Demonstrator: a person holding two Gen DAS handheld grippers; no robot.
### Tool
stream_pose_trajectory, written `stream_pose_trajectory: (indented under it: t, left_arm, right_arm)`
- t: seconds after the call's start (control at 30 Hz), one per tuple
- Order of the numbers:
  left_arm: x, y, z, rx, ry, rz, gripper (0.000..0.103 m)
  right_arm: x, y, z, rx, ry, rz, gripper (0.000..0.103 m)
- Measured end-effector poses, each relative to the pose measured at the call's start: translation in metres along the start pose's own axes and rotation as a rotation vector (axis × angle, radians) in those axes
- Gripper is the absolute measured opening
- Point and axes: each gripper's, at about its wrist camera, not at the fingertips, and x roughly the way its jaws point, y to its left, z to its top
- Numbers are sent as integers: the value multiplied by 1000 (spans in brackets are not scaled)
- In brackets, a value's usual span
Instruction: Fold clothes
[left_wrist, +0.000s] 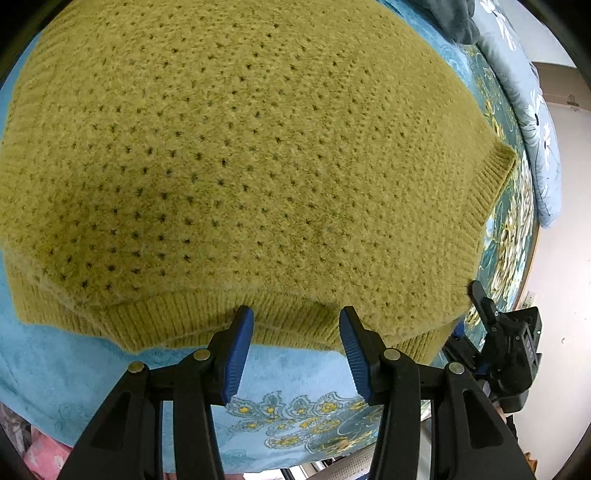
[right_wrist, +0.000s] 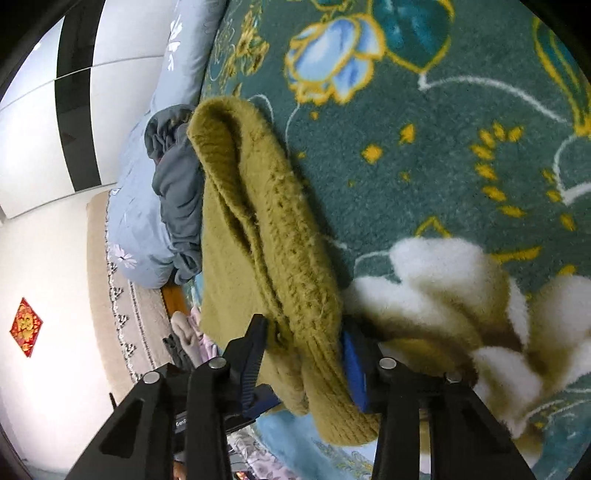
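Sweater (left_wrist: 258, 166), one, olive, on blanket (left_wrist: 288, 373); left gripper (left_wrist: 296, 350) agape, empty; right gripper (right_wrist: 304, 354) clamping its hem

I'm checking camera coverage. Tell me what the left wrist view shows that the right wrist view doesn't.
Left wrist only: the sweater's broad dotted knit spread flat, its ribbed hem at the left gripper's open fingers, and the right gripper at the sweater's corner.
Right wrist only: the right gripper with bunched sweater between its fingers, a grey garment, a red wall ornament.
Both: the green sweater, floral bedspread, pale blue pillow.
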Motion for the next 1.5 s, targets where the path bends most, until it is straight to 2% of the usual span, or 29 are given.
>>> stream_pose_trajectory:
  t: [0.17,0.33,0.47,0.7,0.77,0.83,0.93,1.0,1.03,1.13,1.2,1.33,1.4,1.47,1.5]
  left_arm:
    - [1,-3,-1,-4,0,17,51]
    - [-8,-3,-2,-24,9,9,51]
    - [-32,12,-5,-61,-36,-37,51]
    - [-89,83,-12,-225,-157,-106,51]
    - [-105,108,-13,-283,-195,-120,51]
    - [-142,163,6,-353,-237,-139,51]
    - [-159,200,3,-435,-278,-155,51]
    - [-168,223,0,-488,-297,-162,51]
    - [-171,231,-2,-507,-304,-166,51]
    - [-178,255,-5,-557,-317,-174,51]
    - [-181,262,-5,-567,-319,-185,51]
    - [-185,266,7,-530,-329,-212,52]
    - [-185,263,20,-502,-334,-243,56]
    - [-185,259,32,-479,-343,-290,58]
    - [-184,256,40,-464,-345,-326,61]
  right_arm:
    - [-1,32,-8,-94,-9,-99,29]
    - [2,76,-15,-179,-7,-203,24]
    - [12,122,-29,-310,31,-253,23]
    - [82,218,-78,-642,184,-334,22]
    - [105,233,-97,-710,244,-332,21]
    - [129,242,-116,-759,298,-337,21]
    - [166,255,-144,-831,379,-344,19]
    - [189,252,-156,-830,431,-343,18]
    - [202,250,-162,-824,460,-345,12]
    - [242,243,-182,-842,532,-399,12]
    - [255,236,-187,-840,543,-439,12]
    - [249,225,-173,-729,516,-417,16]
    - [241,216,-161,-648,506,-388,23]
    - [228,214,-151,-613,479,-370,41]
    - [221,213,-146,-596,465,-361,43]
